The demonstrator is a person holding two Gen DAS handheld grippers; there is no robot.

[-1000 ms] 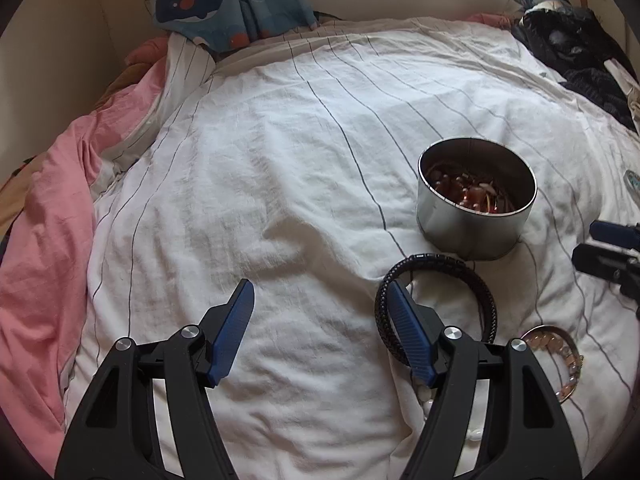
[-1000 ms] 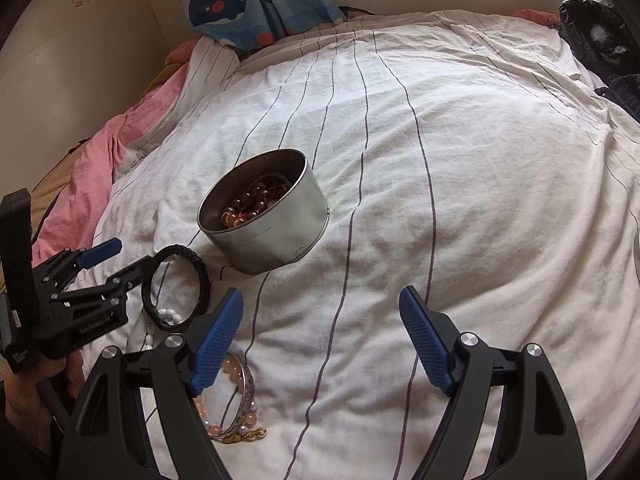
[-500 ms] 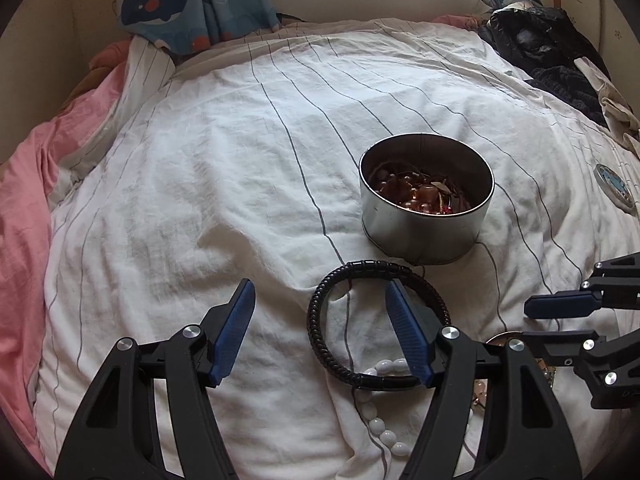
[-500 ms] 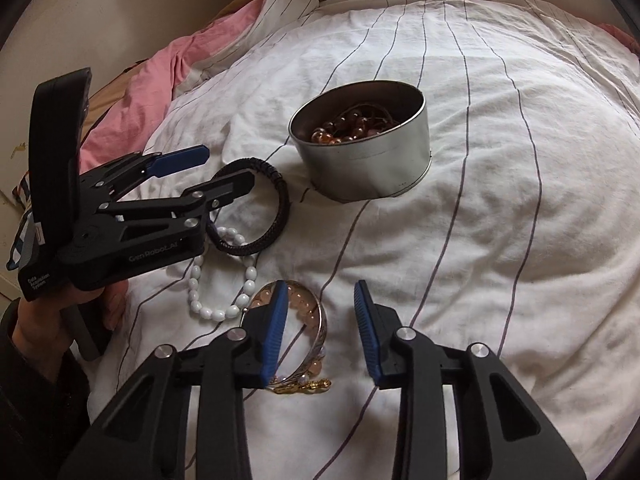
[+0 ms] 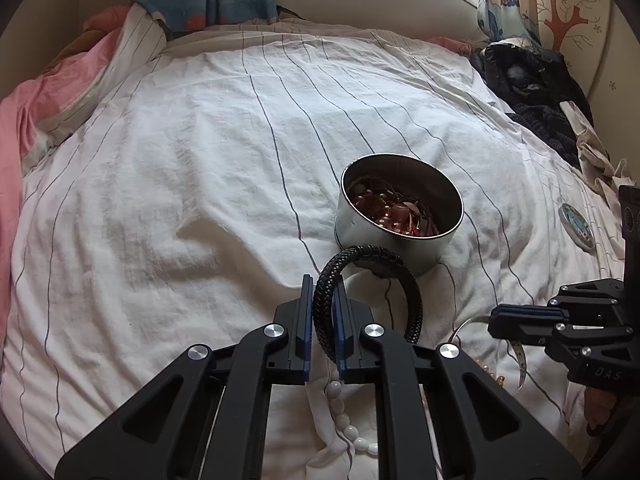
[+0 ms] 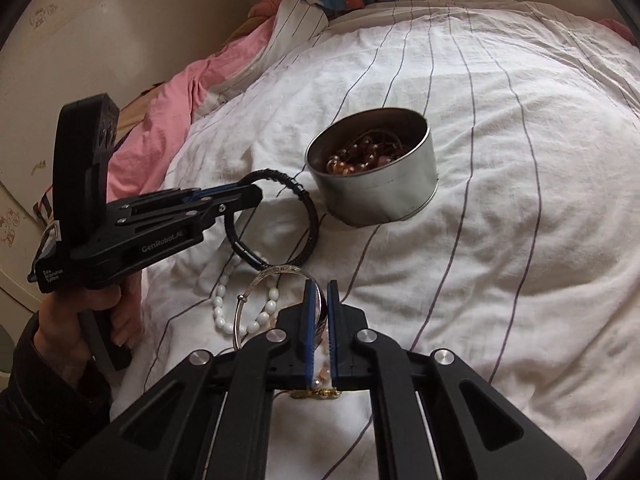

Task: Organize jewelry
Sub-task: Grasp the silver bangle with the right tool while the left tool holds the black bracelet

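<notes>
My left gripper (image 5: pixel 322 292) is shut on a black braided bracelet (image 5: pixel 362 258), whose loop stands up just in front of a round metal tin (image 5: pixel 400 248) of brown beads. From the right wrist view the left gripper (image 6: pixel 240 194) pinches the black bracelet (image 6: pixel 310 216) beside the tin (image 6: pixel 384 196). My right gripper (image 6: pixel 319 292) is shut on a silver bangle (image 6: pixel 256 284). It also shows in the left wrist view (image 5: pixel 504 318). A white bead bracelet (image 6: pixel 224 308) and a pink and gold bead piece (image 6: pixel 320 390) lie under the bangle.
All lies on a white striped duvet (image 5: pixel 200 160). A pink blanket (image 5: pixel 24 120) lies along the left edge and dark clothes (image 5: pixel 532 92) at the far right. A small round disc (image 5: pixel 576 226) lies at the right of the tin.
Both grippers have closed: the left on the black bracelet, lifting its loop upright, the right on the silver bangle. Both moved forward toward the jewelry.
</notes>
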